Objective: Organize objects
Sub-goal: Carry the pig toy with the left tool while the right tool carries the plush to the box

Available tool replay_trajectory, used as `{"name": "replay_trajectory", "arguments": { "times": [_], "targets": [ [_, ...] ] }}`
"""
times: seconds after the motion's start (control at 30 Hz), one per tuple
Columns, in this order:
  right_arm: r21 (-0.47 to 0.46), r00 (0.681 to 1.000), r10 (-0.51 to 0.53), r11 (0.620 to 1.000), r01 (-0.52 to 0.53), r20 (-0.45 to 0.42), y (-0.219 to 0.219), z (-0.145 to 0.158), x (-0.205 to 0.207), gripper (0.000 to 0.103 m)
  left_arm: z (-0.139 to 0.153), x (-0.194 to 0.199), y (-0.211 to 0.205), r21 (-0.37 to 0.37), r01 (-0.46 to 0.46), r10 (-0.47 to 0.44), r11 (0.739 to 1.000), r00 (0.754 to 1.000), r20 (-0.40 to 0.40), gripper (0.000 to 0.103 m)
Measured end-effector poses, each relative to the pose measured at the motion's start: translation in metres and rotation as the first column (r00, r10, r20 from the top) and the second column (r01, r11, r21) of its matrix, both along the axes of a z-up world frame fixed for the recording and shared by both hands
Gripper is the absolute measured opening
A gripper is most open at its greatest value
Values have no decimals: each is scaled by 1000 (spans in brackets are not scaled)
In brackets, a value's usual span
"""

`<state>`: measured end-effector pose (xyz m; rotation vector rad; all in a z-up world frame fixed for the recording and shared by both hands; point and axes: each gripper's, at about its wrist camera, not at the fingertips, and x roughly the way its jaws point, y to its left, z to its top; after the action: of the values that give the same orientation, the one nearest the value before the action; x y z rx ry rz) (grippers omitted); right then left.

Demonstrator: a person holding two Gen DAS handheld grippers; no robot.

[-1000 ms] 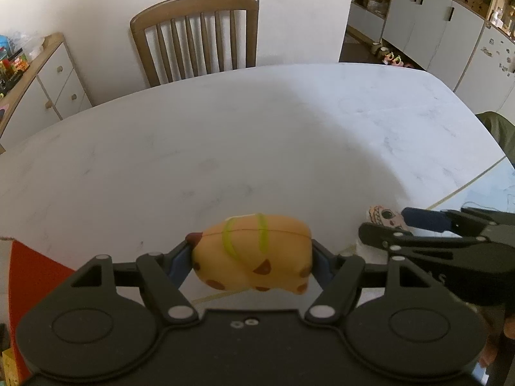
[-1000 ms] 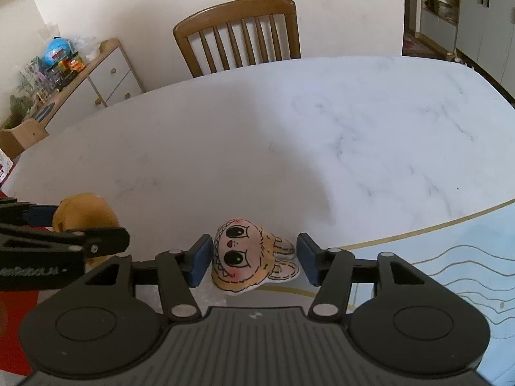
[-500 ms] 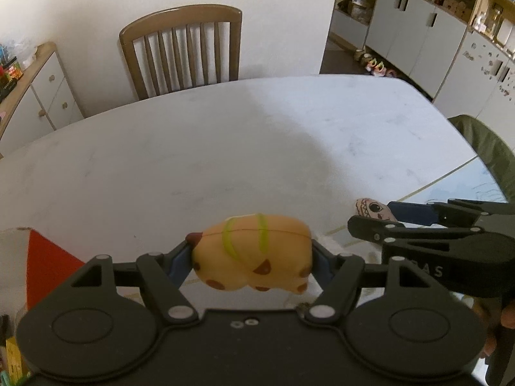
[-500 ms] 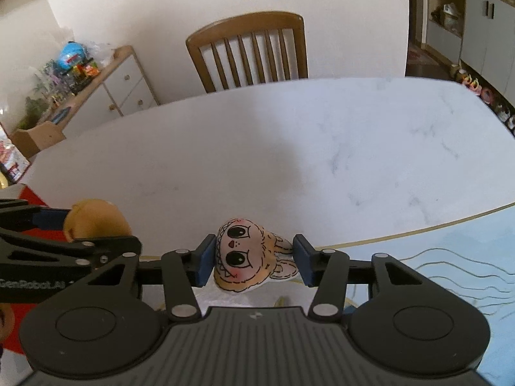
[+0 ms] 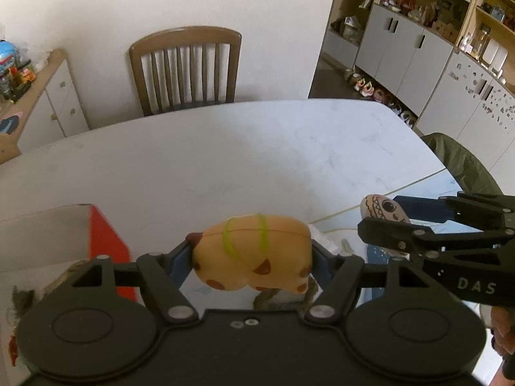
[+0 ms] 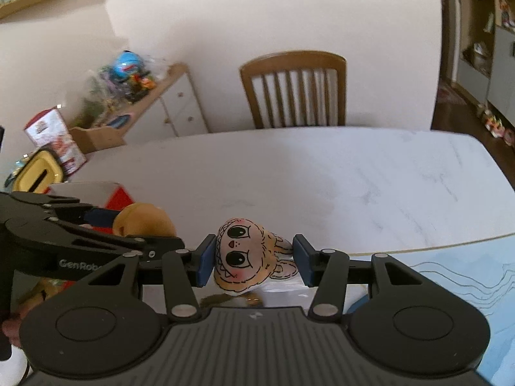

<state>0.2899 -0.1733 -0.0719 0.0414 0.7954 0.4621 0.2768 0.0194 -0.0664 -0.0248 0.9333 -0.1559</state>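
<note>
An orange squishy toy (image 5: 254,251) with brown spots and green stripes is clamped between the blue pads of my left gripper (image 5: 252,255), lifted above the white marble table (image 5: 225,148). My right gripper (image 6: 254,259) is shut on a flat cartoon-face doll (image 6: 244,259) with big black eyes, also held off the table. Each gripper shows in the other's view: the right gripper (image 5: 383,217) with the doll (image 5: 381,209) to the right, the left gripper (image 6: 141,222) with the orange toy (image 6: 143,220) to the left. A red and white box (image 5: 103,241) sits low on the left.
A wooden chair (image 5: 186,67) stands at the table's far side. A light blue mat (image 6: 450,267) with wavy lines covers the near right of the table. A sideboard (image 6: 154,109) loaded with toys lines the left wall. Cabinets (image 5: 402,54) stand at the right.
Both grippers have risen with their toys, so the table looks lower and more of the room shows. The red and white box has come into view on the left.
</note>
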Motion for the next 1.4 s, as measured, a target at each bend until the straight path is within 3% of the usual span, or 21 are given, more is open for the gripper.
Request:
{"name": "replay_trajectory", "arguments": {
  "times": [0.37,0.63,1.1,1.4],
  "targets": [
    [18,993,111,994,-112,41,58,39,-40,50,34,-47,50,-3,-35,35,999,998,50,72],
    [19,980,187,982,-188,62,109,50,-62,50,46,-72,99,-3,-86,86,996,994,66,72],
    [-27,964,258,966,-256,69,188,44,-86,50,48,-109,186,13,-206,205,978,976,70,72],
    [-80,958,280,958,-276,55,232,26,-87,50,29,-120,237,41,-280,279,959,960,36,72]
  ]
}}
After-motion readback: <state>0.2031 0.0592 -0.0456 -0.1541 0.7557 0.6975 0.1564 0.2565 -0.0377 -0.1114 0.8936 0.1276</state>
